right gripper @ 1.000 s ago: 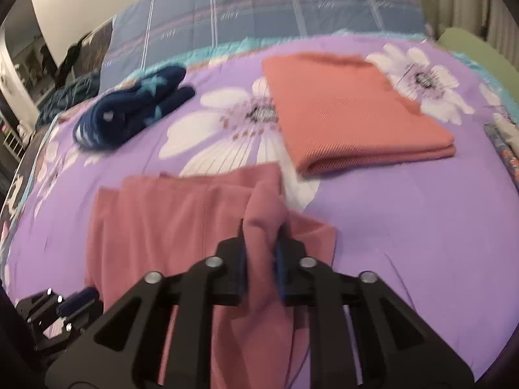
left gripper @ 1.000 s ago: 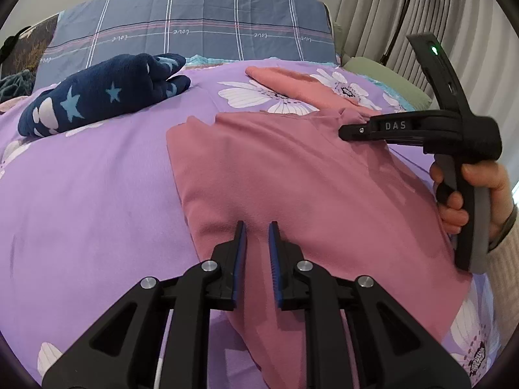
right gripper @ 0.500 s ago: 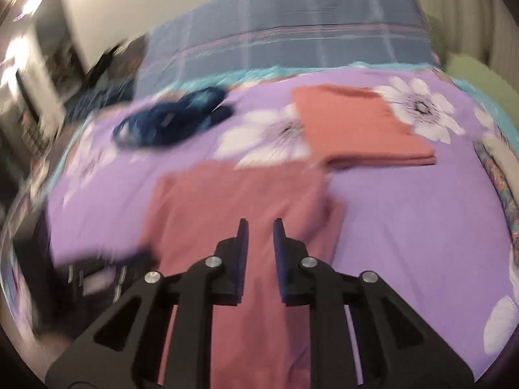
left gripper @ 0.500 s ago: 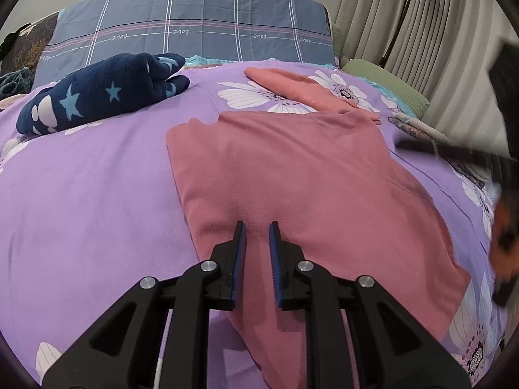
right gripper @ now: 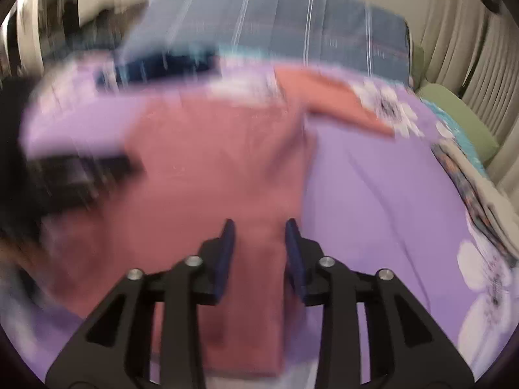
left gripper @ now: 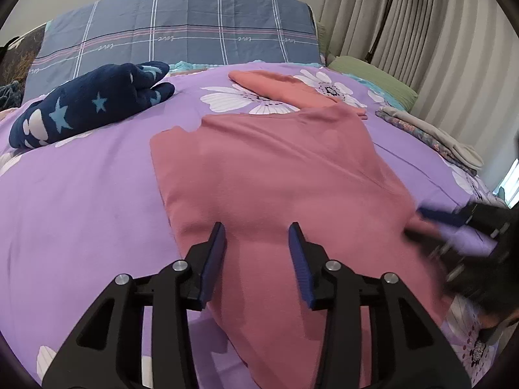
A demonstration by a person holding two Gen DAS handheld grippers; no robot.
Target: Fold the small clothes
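- I see a pink cloth (left gripper: 275, 175) lying flat on the purple bed cover (left gripper: 81, 201). It is folded over, and its near end runs down under my left gripper (left gripper: 258, 236).
- My left gripper has its two blue pads (left gripper: 216, 243) apart. They have just been opening. The pink cloth lies under the gap, and the pads do not squeeze it.
- My right gripper (right gripper: 258, 231) has its pads apart too, and they have also just been opening. The right edge of the pink cloth sits below the gap. The pads are not pinching it.
- The right wrist picture is very blurry, so I cannot tell small things there.
- In the left wrist view, the right gripper shows as a dark blur (left gripper: 470, 227) at the right side of the pink cloth.
- A dark blue cloth with stars (left gripper: 87, 103) lies far back on the left, well apart from the pink one.
- An orange folded cloth (left gripper: 292, 90) lies far back, just behind the pink cloth.
- A blue checked pillow (left gripper: 178, 26) stands at the head of the bed.
- A few more folded cloths (left gripper: 431, 133) lie at the right edge of the bed, near the curtain (left gripper: 438, 32).
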